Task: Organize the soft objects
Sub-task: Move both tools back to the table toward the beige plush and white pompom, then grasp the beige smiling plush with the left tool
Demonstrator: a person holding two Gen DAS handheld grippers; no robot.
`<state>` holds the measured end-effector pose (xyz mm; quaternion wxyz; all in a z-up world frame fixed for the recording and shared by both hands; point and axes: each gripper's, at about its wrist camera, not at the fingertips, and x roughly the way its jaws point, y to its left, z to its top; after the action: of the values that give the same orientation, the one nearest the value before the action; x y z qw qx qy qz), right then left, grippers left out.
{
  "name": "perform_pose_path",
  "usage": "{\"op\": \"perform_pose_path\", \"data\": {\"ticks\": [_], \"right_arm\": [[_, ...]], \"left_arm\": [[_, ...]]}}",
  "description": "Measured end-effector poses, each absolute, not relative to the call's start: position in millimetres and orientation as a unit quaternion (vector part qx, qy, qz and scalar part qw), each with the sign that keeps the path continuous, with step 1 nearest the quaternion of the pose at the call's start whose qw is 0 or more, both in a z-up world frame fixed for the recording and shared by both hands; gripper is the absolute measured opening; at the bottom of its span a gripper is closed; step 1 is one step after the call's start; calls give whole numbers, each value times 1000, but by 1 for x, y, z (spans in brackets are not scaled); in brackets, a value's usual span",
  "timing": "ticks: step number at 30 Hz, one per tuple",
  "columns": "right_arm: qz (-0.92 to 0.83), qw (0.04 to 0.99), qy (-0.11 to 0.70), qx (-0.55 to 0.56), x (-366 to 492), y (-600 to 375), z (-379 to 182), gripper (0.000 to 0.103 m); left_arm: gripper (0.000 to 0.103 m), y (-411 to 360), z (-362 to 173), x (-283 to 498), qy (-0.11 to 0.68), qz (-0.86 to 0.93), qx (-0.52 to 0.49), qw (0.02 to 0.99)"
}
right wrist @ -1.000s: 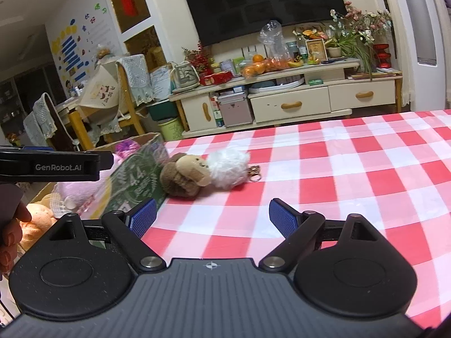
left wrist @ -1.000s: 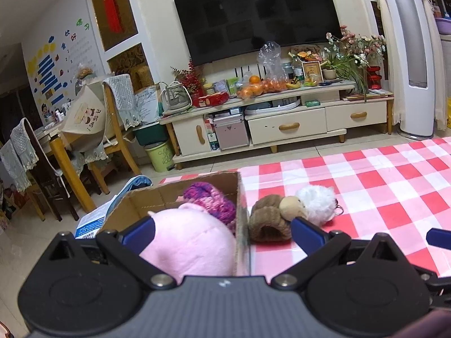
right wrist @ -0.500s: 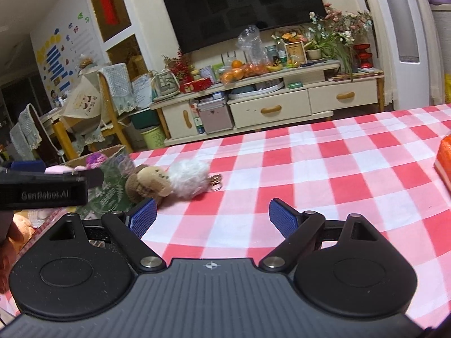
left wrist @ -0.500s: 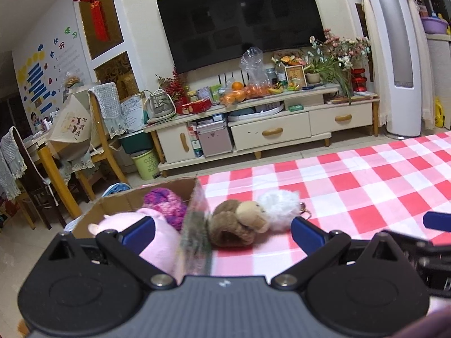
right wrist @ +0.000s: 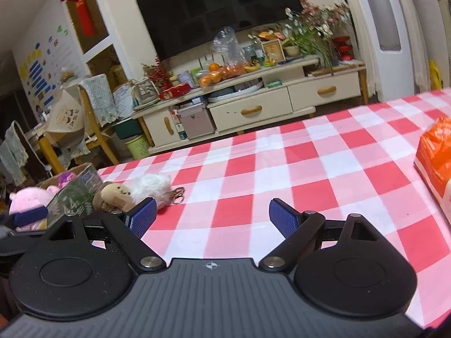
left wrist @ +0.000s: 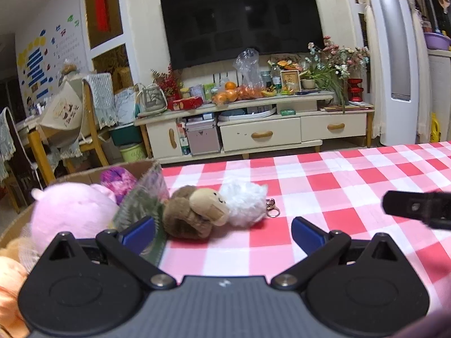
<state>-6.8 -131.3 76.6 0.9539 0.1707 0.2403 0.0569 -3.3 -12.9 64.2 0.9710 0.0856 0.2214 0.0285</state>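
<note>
Both your tongs are released and empty: the left gripper (left wrist: 222,232) hangs with jaws spread just short of the brown monkey plush (left wrist: 194,214), and the right gripper (right wrist: 211,218) is splayed over bare checked tablecloth (right wrist: 310,169). The monkey and the white fluffy toy (left wrist: 245,204) lie touching on the cloth, pressed against the cardboard box (left wrist: 126,169) wall, outside it. The pink plush (left wrist: 70,214) already sits inside. Those 2 toys look like your next picks, the monkey nearest your left.
</note>
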Motion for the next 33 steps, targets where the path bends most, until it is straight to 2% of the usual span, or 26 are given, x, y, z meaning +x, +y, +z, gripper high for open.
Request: {"op": "perform_pose_path", "data": {"ticks": [10,20,29,33], "right_arm": [[47,943,247,220,-5,-136,73,103],[62,942,251,215,-5,-125,74,103],[66,937,263,219,-1,-137,71,103],[64,937,265,219,-1,-139,71,103]], "left_arm": [[102,-26,45,44,218,75,62,971],[102,-8,38,85,204,102,34,973],[102,-6,23,110,237,89,53,966],[102,-1,18,117,260,58,26,963]]}}
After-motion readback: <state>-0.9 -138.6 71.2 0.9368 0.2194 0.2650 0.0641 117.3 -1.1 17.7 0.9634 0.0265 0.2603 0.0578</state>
